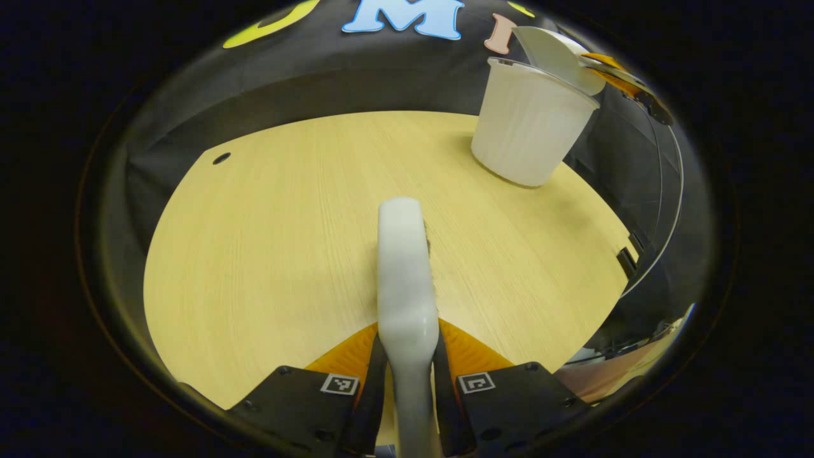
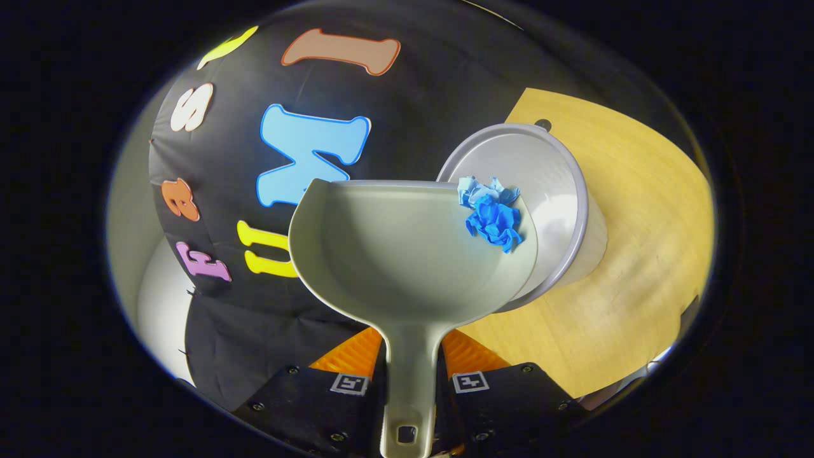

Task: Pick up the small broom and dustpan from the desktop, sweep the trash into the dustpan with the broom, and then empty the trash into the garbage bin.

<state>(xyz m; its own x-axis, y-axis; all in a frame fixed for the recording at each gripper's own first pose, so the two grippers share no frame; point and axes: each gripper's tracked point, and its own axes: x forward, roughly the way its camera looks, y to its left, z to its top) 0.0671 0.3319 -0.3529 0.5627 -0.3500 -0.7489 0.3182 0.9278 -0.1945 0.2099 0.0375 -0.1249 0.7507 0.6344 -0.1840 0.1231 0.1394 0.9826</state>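
On the left, in the left gripper view, the left gripper (image 1: pixel 407 369) has its jaws pinching the broom (image 1: pixel 402 267) by its white handle, w/ the head pointing fwd over the wooden surface (image 1: pixel 273 242). Bristles show only as a thin ragged edge along the right side of the handle. Surface around it looks swept, no scraps visible here. Further right & back stands the garbage bin (image 1: pixel 531 127), white, ribbed, upright near the far edge, w/ the dustpan (image 1: pixel 559 57) tipped above its rim, held by the other gripper.

Over in the right gripper view, the right gripper (image 2: pixel 410 381) has jaws pinching the dustpan (image 2: pixel 407 254) handle; pan is tilted toward its right side, where the trash (image 2: pixel 493 213), a crumpled blue wad w/ a paler bit, sits at the lip, overlapping the open mouth of the bin (image 2: pixel 547 184). Can't tell if the wad is touching the bin rim.

Progress, as I judge it: pickup & sweeping done; emptying under way, trash not yet in the bin. Left: a bit more tilt so the wad slides off.
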